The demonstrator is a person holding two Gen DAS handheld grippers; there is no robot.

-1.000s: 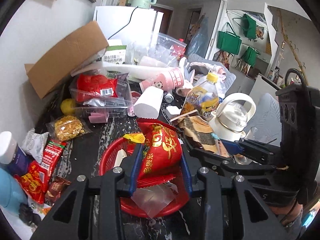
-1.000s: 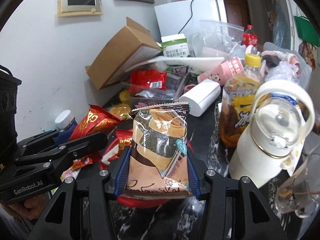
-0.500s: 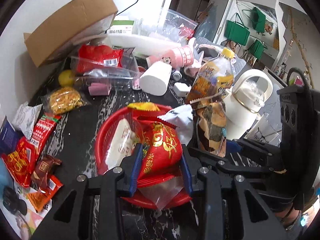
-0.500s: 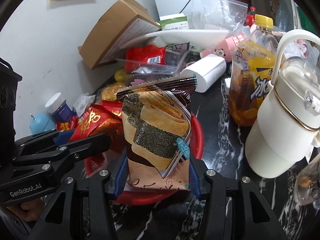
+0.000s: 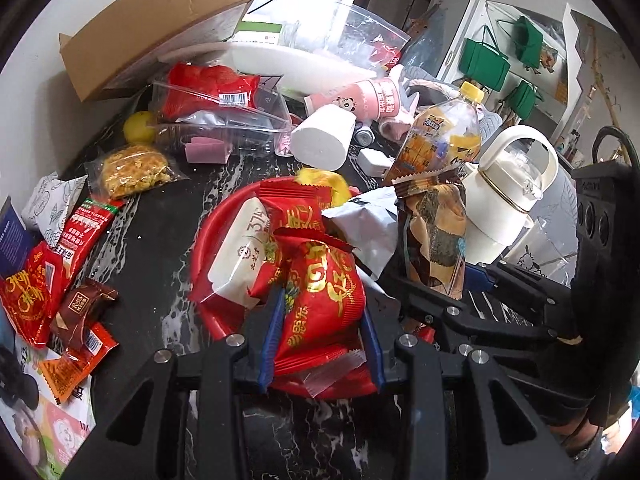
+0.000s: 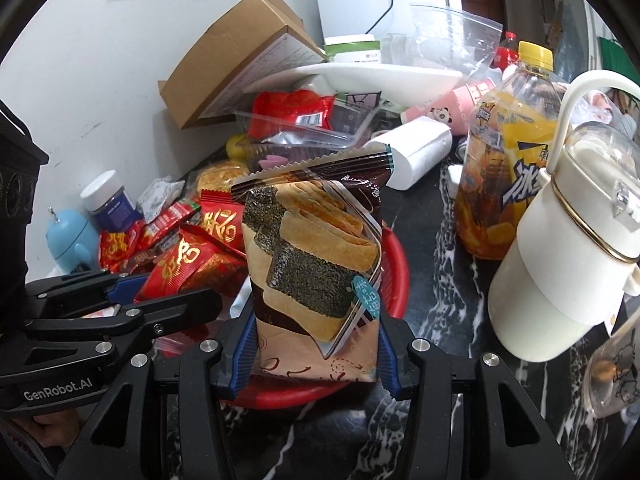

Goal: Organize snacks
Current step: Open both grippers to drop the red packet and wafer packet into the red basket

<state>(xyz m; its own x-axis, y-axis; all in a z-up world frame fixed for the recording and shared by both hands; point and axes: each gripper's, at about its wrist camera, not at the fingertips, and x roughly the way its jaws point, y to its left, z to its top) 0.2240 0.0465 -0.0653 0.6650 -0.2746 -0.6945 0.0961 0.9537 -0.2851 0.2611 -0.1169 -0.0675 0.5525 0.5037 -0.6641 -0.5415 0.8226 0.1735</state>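
Observation:
My left gripper (image 5: 322, 332) is shut on a red snack packet with gold letters (image 5: 320, 292), held low over the red plastic basket (image 5: 200, 248). The basket holds a white packet (image 5: 236, 252), another red packet (image 5: 296, 208) and a grey-white one (image 5: 368, 228). My right gripper (image 6: 314, 344) is shut on a brown seaweed-roll snack bag (image 6: 316, 264), upright over the basket's right side (image 6: 394, 276). In the left wrist view that bag (image 5: 434, 236) and the right gripper (image 5: 480, 276) sit to the right. The left gripper (image 6: 128, 300) shows at the left of the right wrist view.
Loose red and brown snack packets (image 5: 52, 280) lie left of the basket on the dark marble table (image 5: 160, 216). A white kettle (image 6: 568, 252) and an orange drink bottle (image 6: 500, 160) stand right. A clear tray (image 5: 224, 120), cardboard box (image 5: 152, 20) and paper roll (image 5: 324, 140) crowd the back.
Both grippers have come down toward the red basket with their packets still held. The basket and its contents now fill more of both views.

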